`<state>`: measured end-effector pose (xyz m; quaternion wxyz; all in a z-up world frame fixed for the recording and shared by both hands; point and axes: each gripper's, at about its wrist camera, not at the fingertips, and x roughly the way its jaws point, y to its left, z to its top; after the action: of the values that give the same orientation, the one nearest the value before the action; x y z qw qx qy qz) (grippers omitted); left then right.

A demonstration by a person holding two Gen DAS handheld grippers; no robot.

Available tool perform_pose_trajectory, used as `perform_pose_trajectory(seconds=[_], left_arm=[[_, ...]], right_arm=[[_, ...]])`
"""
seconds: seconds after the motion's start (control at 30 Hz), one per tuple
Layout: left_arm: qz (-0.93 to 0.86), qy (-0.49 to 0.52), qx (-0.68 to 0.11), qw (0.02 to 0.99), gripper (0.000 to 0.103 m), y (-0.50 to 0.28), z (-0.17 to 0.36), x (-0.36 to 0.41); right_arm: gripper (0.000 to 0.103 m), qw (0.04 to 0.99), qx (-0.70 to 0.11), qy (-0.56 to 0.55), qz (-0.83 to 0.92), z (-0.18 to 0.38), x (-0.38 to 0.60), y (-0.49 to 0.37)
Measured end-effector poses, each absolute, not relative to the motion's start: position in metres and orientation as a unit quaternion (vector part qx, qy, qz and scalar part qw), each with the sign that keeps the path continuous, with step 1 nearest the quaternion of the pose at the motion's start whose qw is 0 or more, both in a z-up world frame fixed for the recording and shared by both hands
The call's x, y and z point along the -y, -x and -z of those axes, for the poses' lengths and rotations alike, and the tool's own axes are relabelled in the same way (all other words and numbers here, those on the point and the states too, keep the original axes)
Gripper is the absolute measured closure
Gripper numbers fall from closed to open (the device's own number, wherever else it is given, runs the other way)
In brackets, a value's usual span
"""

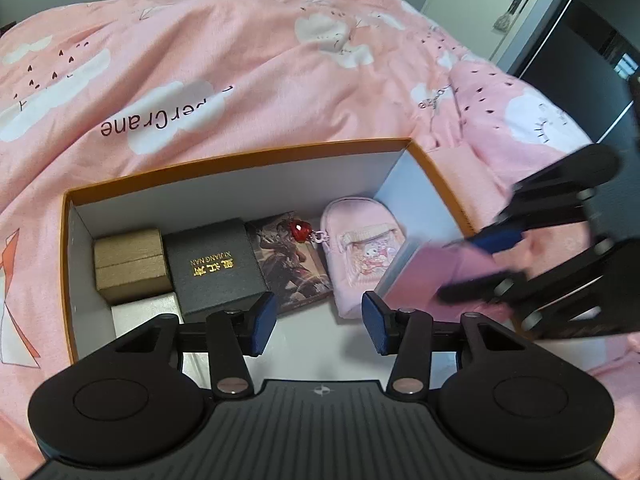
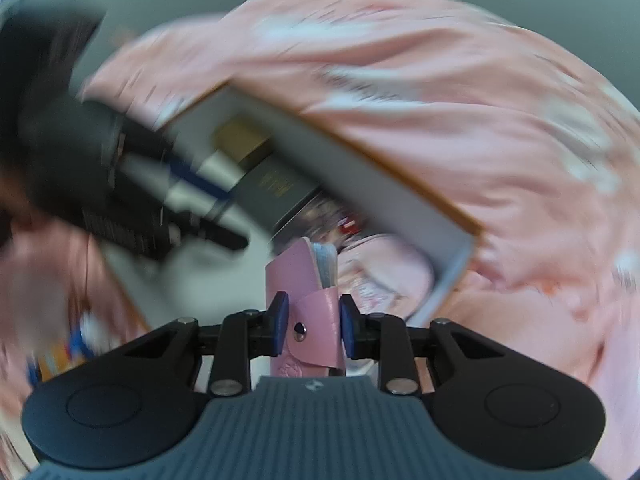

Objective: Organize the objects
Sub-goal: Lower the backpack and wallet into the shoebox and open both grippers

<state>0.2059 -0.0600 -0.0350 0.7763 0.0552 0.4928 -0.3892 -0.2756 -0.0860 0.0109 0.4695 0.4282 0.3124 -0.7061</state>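
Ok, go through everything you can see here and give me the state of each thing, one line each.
Orange box: open, no lid on, resting on the pink bedding.
Tan box: closed, inside at the left.
Black box: closed, beside the tan box.
Picture card: lying flat.
Pink pouch: zipped, red charm attached.
Pink wallet: snapped closed, held over the box.
Right gripper: shut on the wallet.
Left gripper: open, empty.

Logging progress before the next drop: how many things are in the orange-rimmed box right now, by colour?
Tan: 1, small box
Black: 1, gift box
Dark printed: 1, picture card box
Pink: 1, pouch
Total: 4 in the storage box. The pink wallet is in the right tongs.
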Motion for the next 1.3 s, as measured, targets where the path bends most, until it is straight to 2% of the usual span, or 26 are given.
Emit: perform_pose_trajectory(seconds=[0.03, 0.17, 0.33, 0.6, 0.67, 0.77, 0.93, 1.03, 1.07, 1.1, 1.3], left_arm=[[0.393, -0.049, -0.494, 0.774, 0.054, -0.205, 0.036, 0.058], [0.408, -0.031, -0.511, 0.756, 0.055, -0.2, 0.043, 0.054], [0.407, -0.029, -0.53, 0.744, 0.055, -0.197, 0.057, 0.054], [0.416, -0.019, -0.56, 0.716, 0.055, -0.2, 0.075, 0.062], [0.415, -0.019, -0.569, 0.71, 0.055, -0.201, 0.079, 0.065], [0.414, -0.03, -0.575, 0.704, 0.055, -0.201, 0.082, 0.071], [0.408, -0.035, -0.587, 0.698, 0.055, -0.203, 0.087, 0.083], [0.398, -0.044, -0.597, 0.696, 0.055, -0.205, 0.092, 0.092], [0.395, -0.046, -0.601, 0.693, 0.055, -0.207, 0.095, 0.095], [0.393, -0.045, -0.606, 0.69, 0.055, -0.208, 0.098, 0.098], [0.358, -0.032, -0.649, 0.671, 0.055, -0.215, 0.116, 0.11]], right_arm=[[0.075, 0.479, -0.34, -0.427, 0.687, -0.006, 0.093, 0.273], [0.075, 0.509, -0.439, -0.423, 0.608, 0.015, 0.113, 0.262], [0.075, 0.527, -0.501, -0.445, 0.523, 0.044, 0.13, 0.261], [0.072, 0.534, -0.534, -0.461, 0.465, 0.072, 0.14, 0.268], [0.071, 0.536, -0.531, -0.456, 0.471, 0.071, 0.14, 0.269], [0.062, 0.534, -0.525, -0.449, 0.488, 0.066, 0.135, 0.272], [0.062, 0.535, -0.511, -0.44, 0.51, 0.052, 0.123, 0.278], [0.068, 0.529, -0.498, -0.437, 0.53, 0.042, 0.116, 0.284], [0.079, 0.528, -0.497, -0.435, 0.534, 0.04, 0.114, 0.286], [0.086, 0.525, -0.496, -0.433, 0.54, 0.039, 0.112, 0.288], [0.088, 0.51, -0.501, -0.422, 0.558, 0.044, 0.101, 0.288]])
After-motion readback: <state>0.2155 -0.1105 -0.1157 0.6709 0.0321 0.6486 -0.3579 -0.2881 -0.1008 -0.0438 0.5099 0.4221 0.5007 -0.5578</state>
